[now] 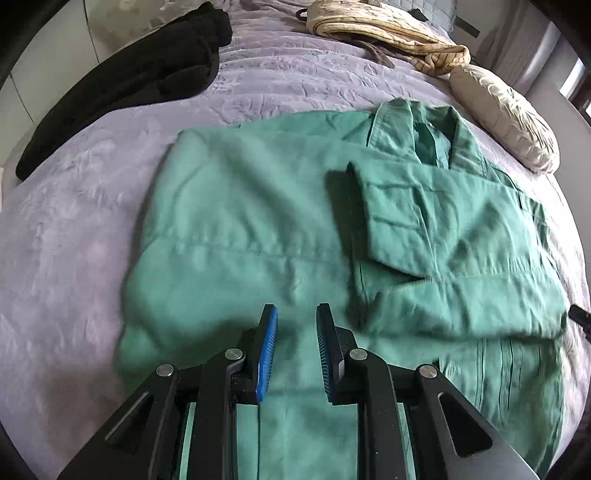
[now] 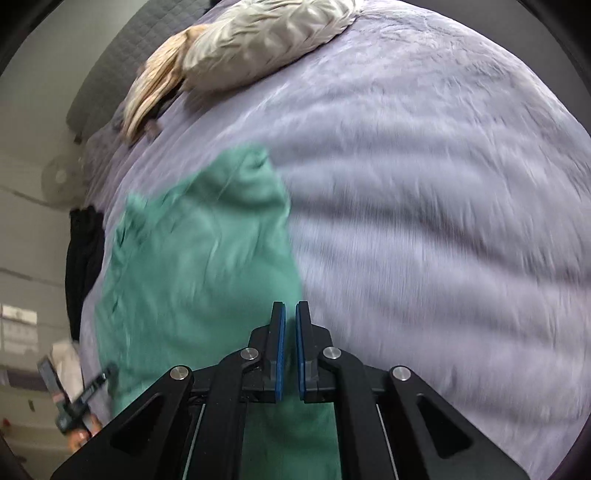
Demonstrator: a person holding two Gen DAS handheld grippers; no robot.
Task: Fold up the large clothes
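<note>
A green collared shirt [image 1: 258,229] lies flat on the lilac bedspread [image 1: 74,258], collar [image 1: 417,125] at the far right, with its right side and a sleeve [image 1: 436,236] folded over the body. My left gripper [image 1: 296,325] hovers over the shirt's near part, jaws open with a gap, holding nothing. In the right wrist view the shirt [image 2: 199,266] lies to the left, blurred. My right gripper [image 2: 290,317] is above the shirt's right edge, jaws a narrow gap apart, nothing between them.
A black garment [image 1: 125,81] lies at the far left of the bed. A striped cream cloth [image 1: 384,29] and a beige pillow [image 1: 506,122] lie at the far right. The left gripper [image 2: 81,395] shows at the right view's lower left.
</note>
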